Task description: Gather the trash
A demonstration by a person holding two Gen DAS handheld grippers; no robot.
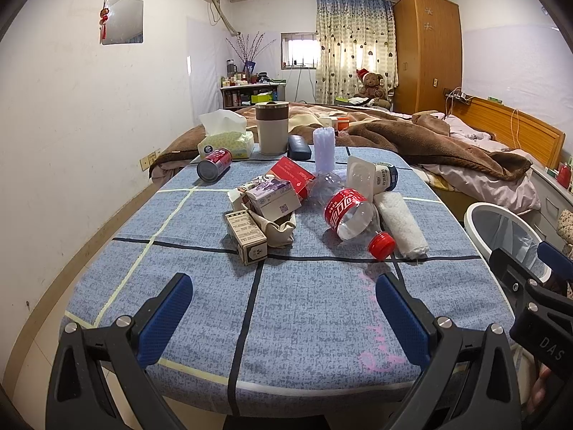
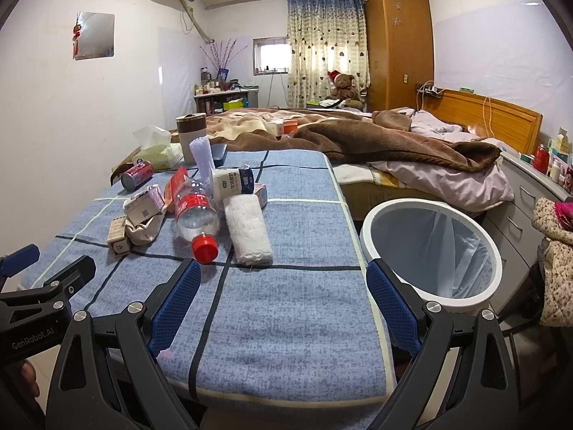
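Trash lies in a heap mid-table on the blue checked cloth [image 1: 304, 304]: a crushed plastic bottle [image 1: 349, 215] [image 2: 196, 211] with a red cap, a brown carton [image 1: 247, 238] [image 2: 118, 238], a purple-white carton [image 1: 274, 199], a red box [image 1: 292, 175], a red can [image 1: 214, 165] [image 2: 136, 175] on its side, and a white cup [image 1: 385, 177] [image 2: 232, 182]. A white bin [image 2: 433, 251] [image 1: 501, 229] with a liner stands right of the table. My left gripper [image 1: 283, 319] and right gripper [image 2: 283, 308] hover open over the near table edge, empty.
A rolled white towel [image 1: 403, 229] [image 2: 250, 231] lies beside the bottle. A tissue box [image 1: 225, 139], a tall beige canister [image 1: 272, 127] and a dark case [image 1: 299, 147] stand at the far edge. A bed with a brown blanket [image 2: 376, 136] lies behind.
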